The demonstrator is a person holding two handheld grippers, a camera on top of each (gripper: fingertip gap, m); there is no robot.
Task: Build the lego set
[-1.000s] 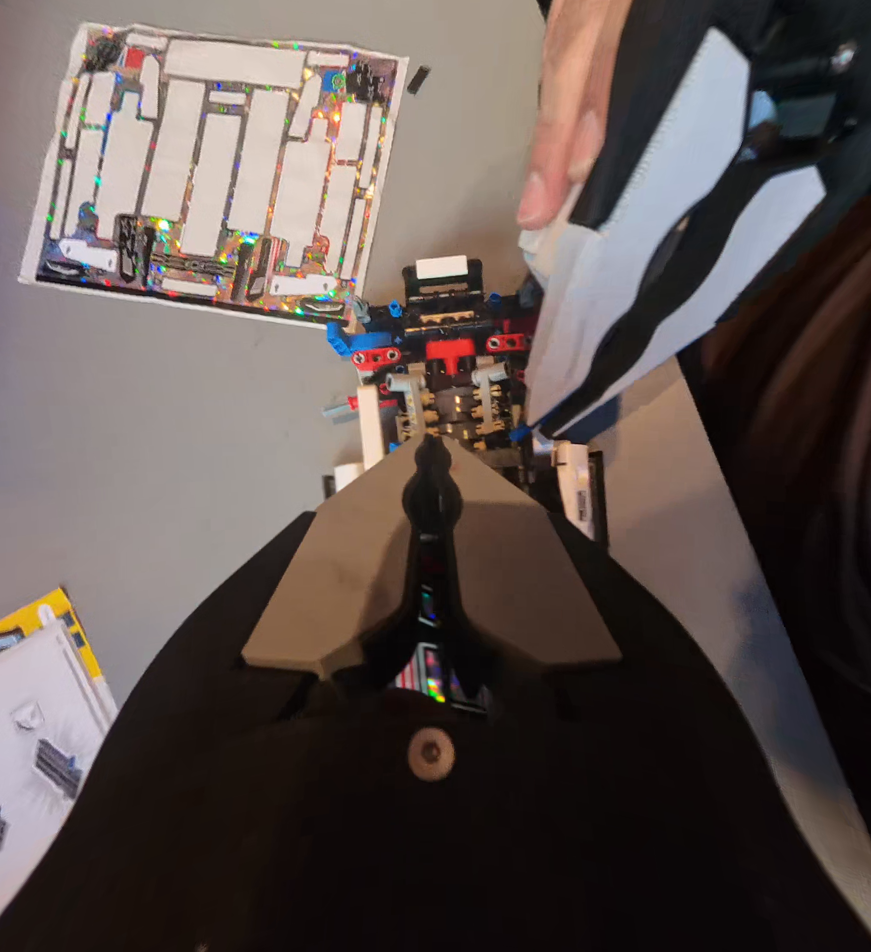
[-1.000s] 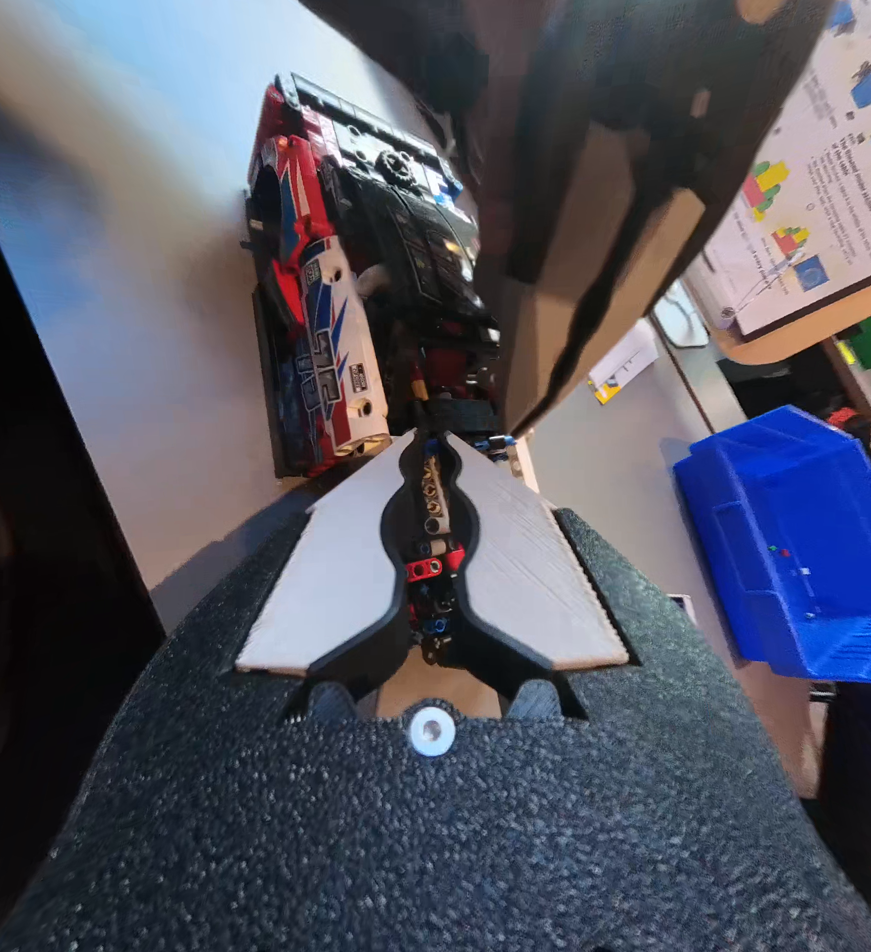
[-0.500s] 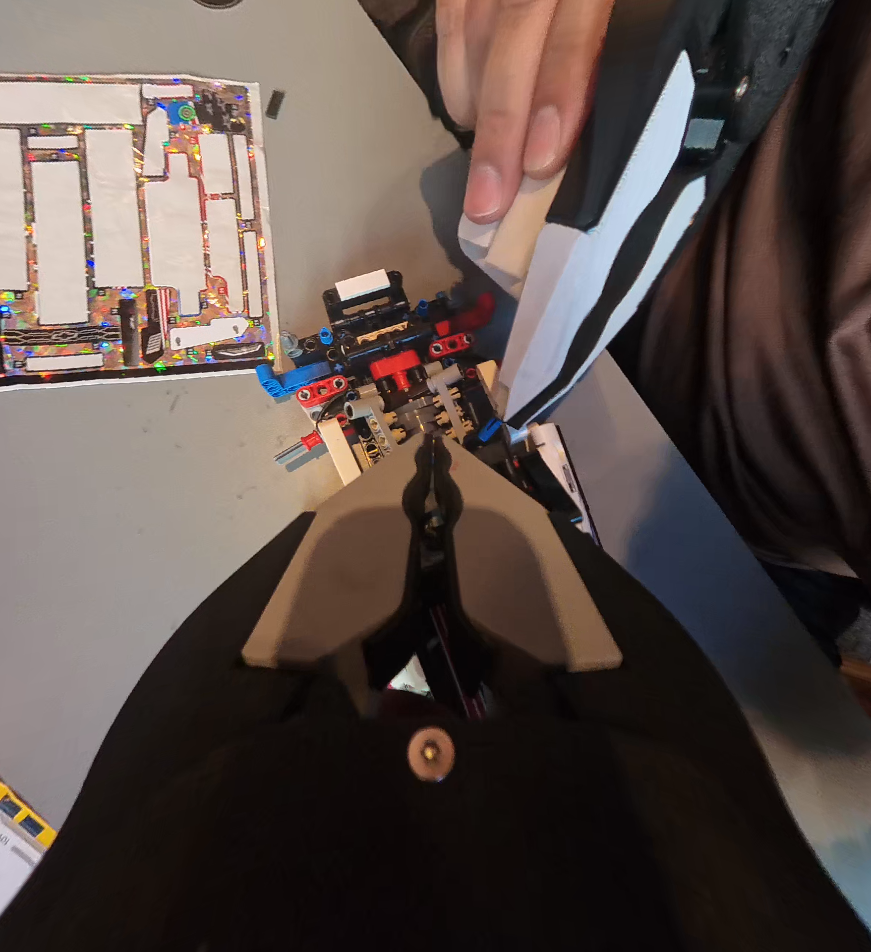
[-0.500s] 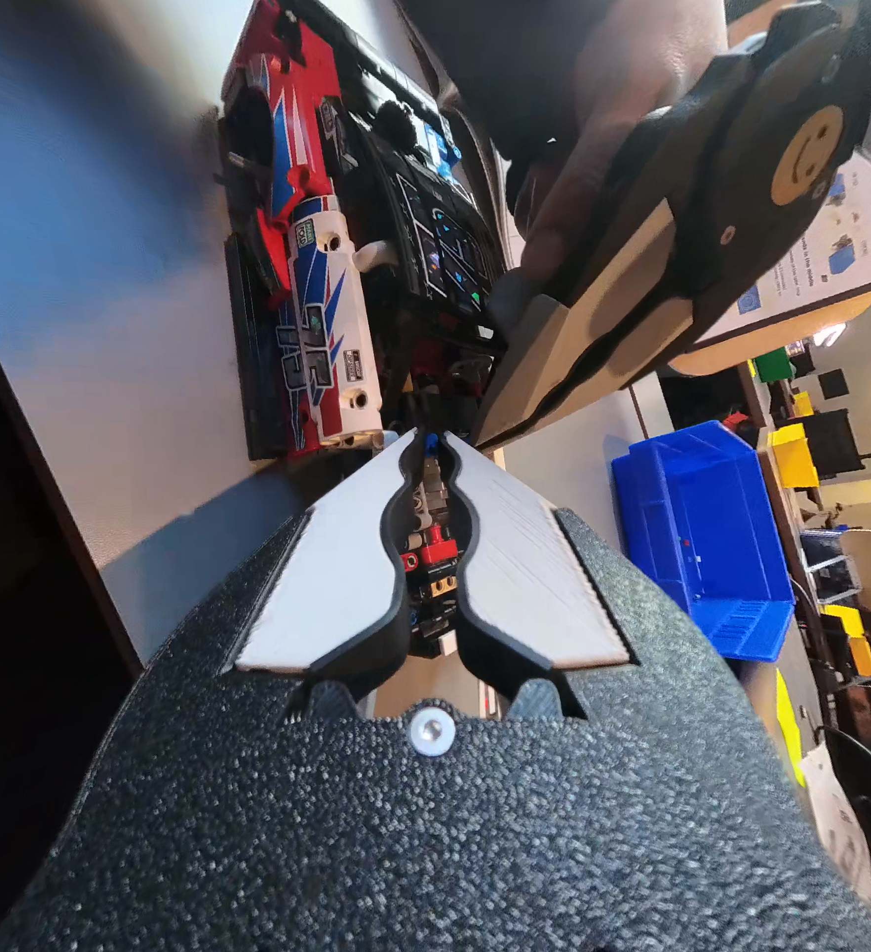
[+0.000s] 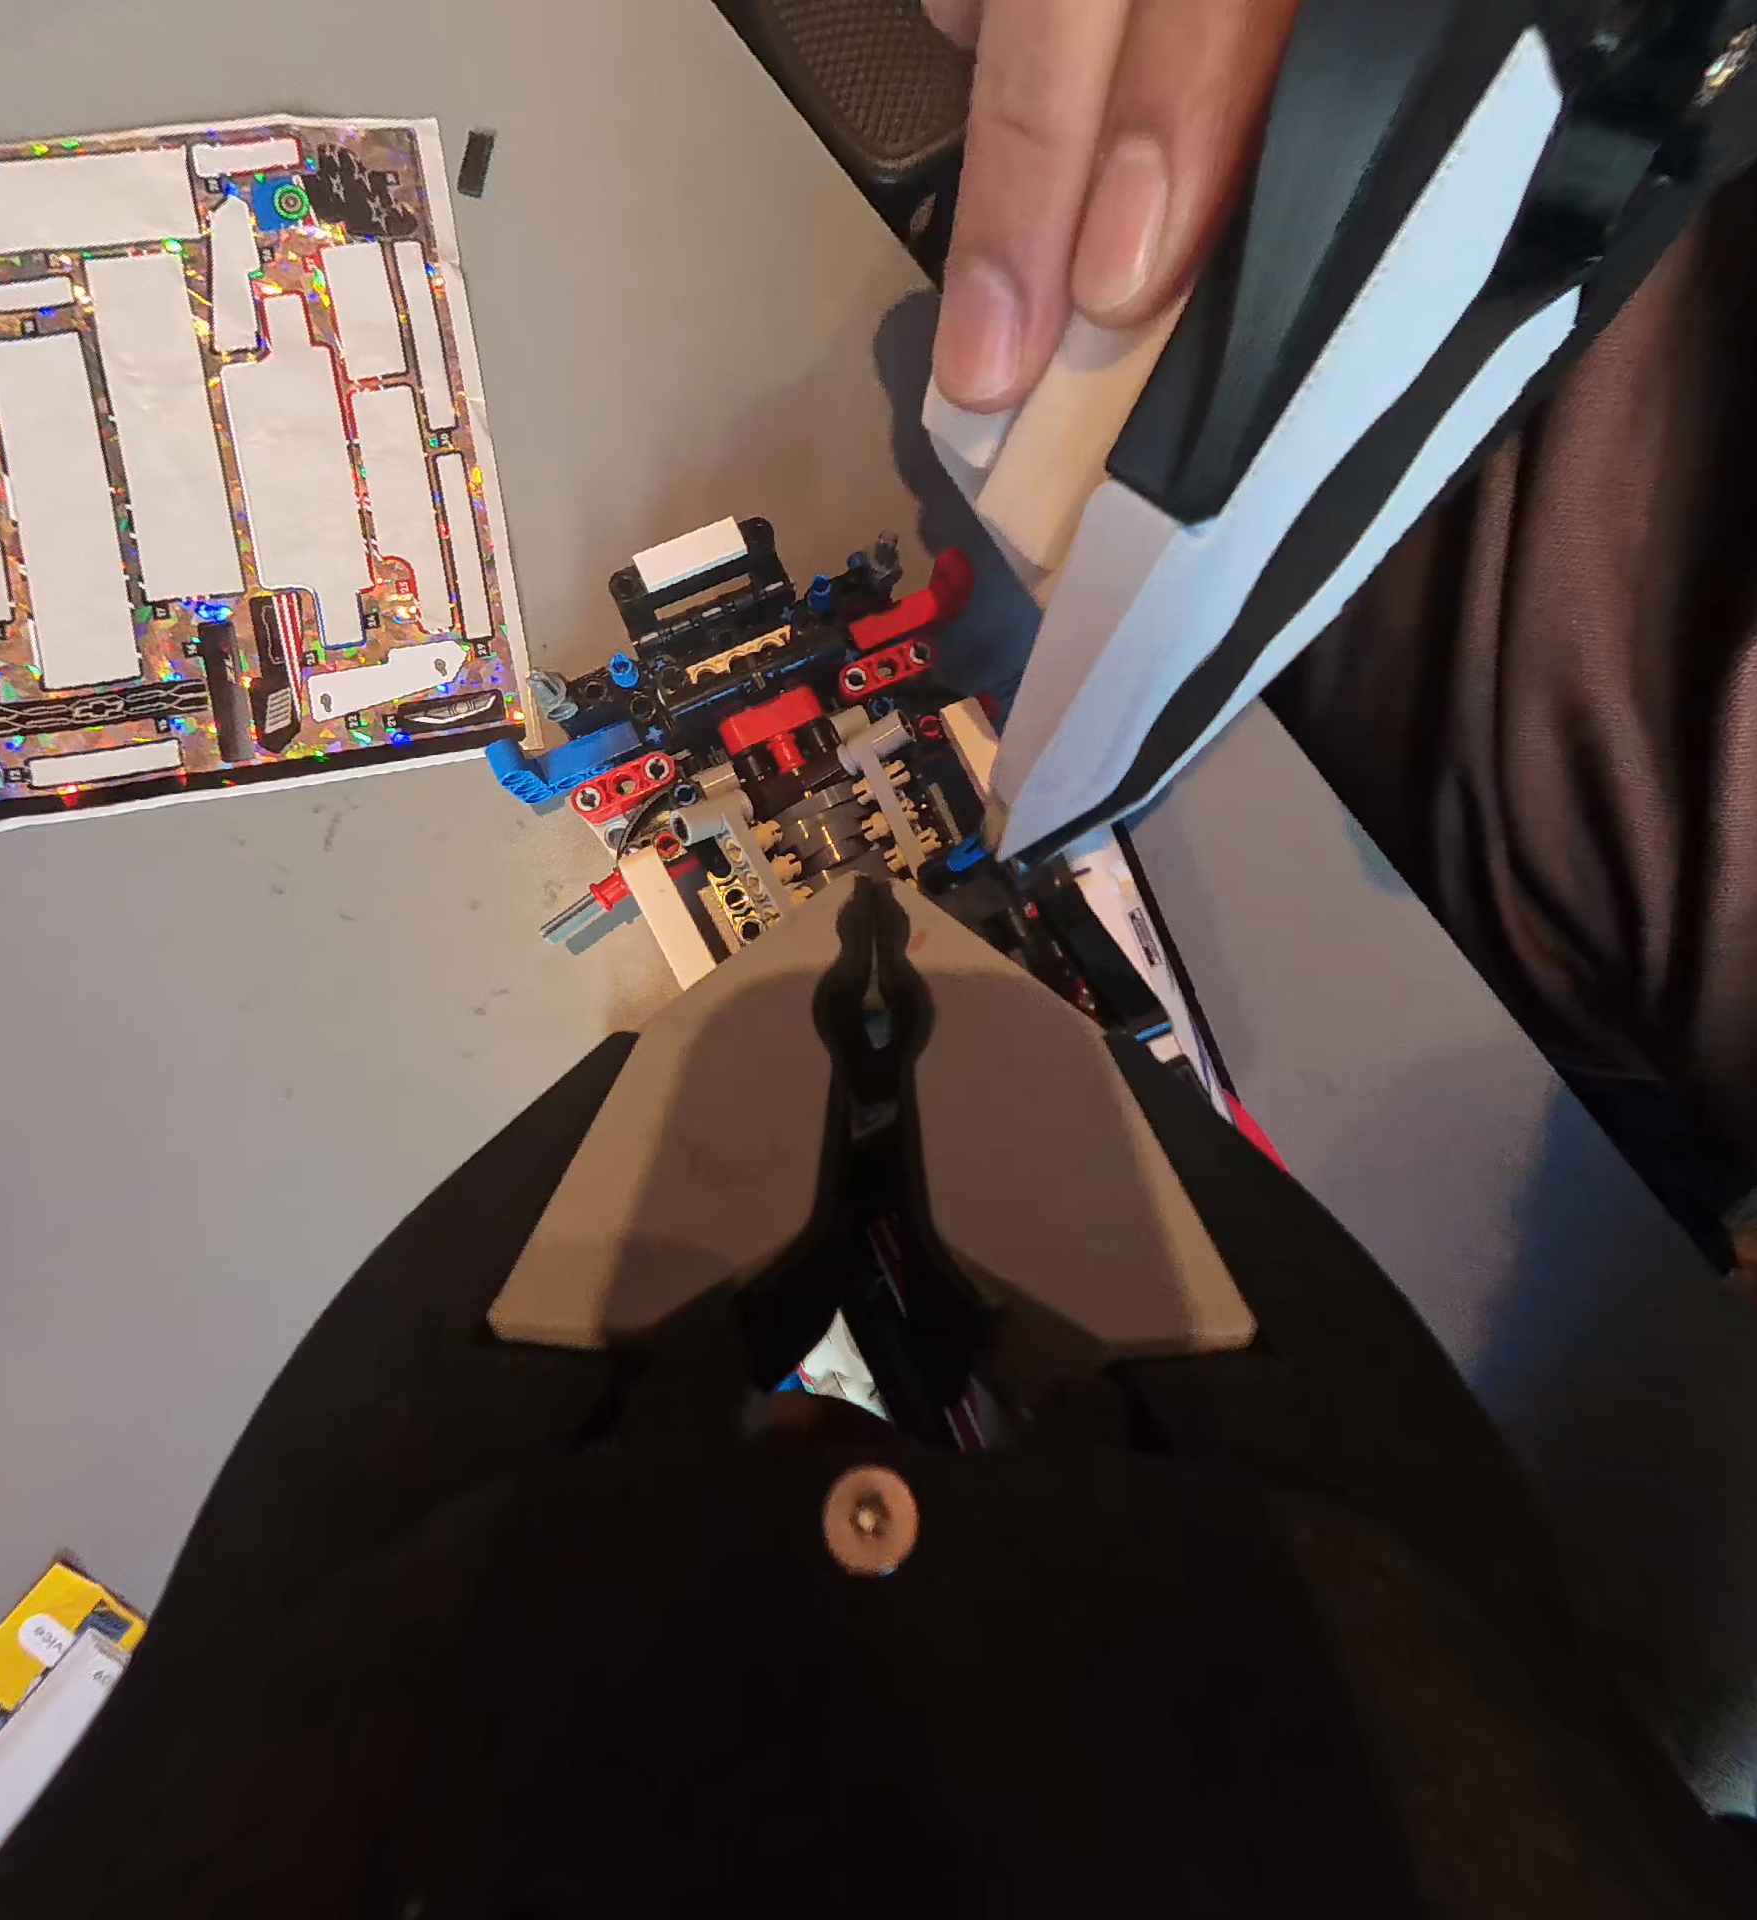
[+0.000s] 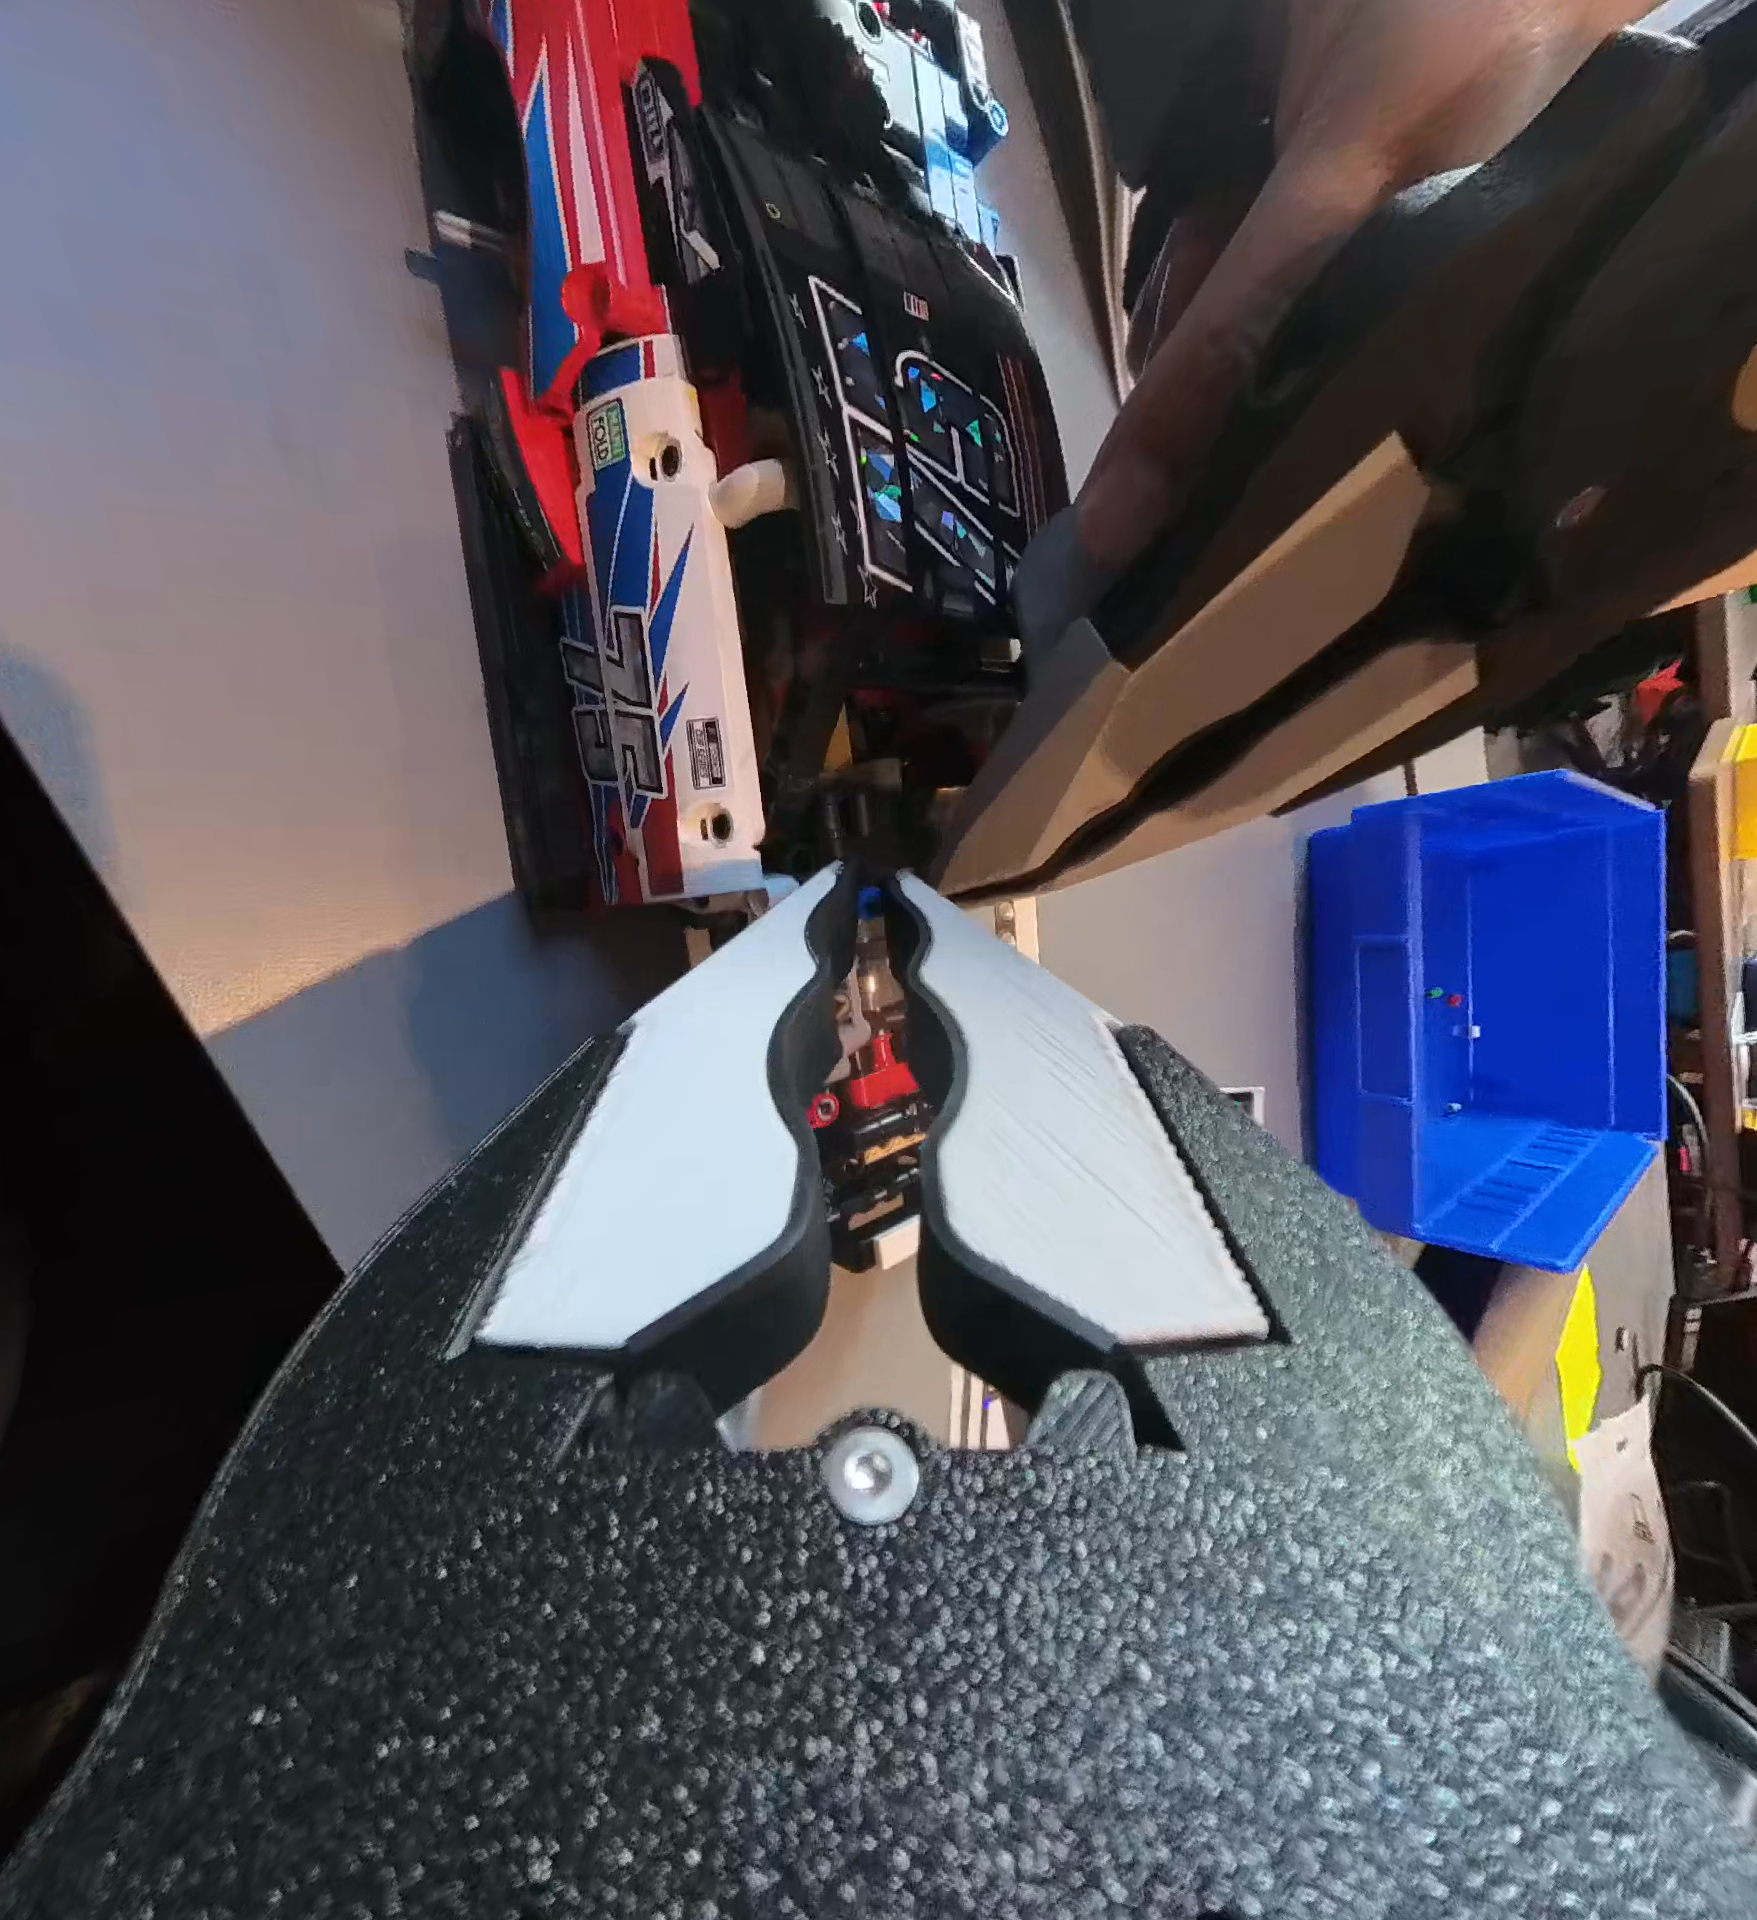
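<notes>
Both tools are met at the open end of the lego car [image 5: 760, 727] on the grey surface [image 5: 178, 1039].

The left tool [image 5: 869, 899] is seen pinched shut at the car's exposed frame; whether a part is held cannot be told. The right tool [image 6: 866, 883] is narrowed to a slit around a small blue pin [image 6: 866, 902] at the car's end. A holographic sticker sheet [image 5: 178, 468] lies left of the car, a blue bin [image 6: 1487, 1008] beyond it.

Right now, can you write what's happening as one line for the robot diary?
stage: building | left gripper: shut, at lego car | right gripper: shut on small blue pin | sticker sheet: on table
</notes>
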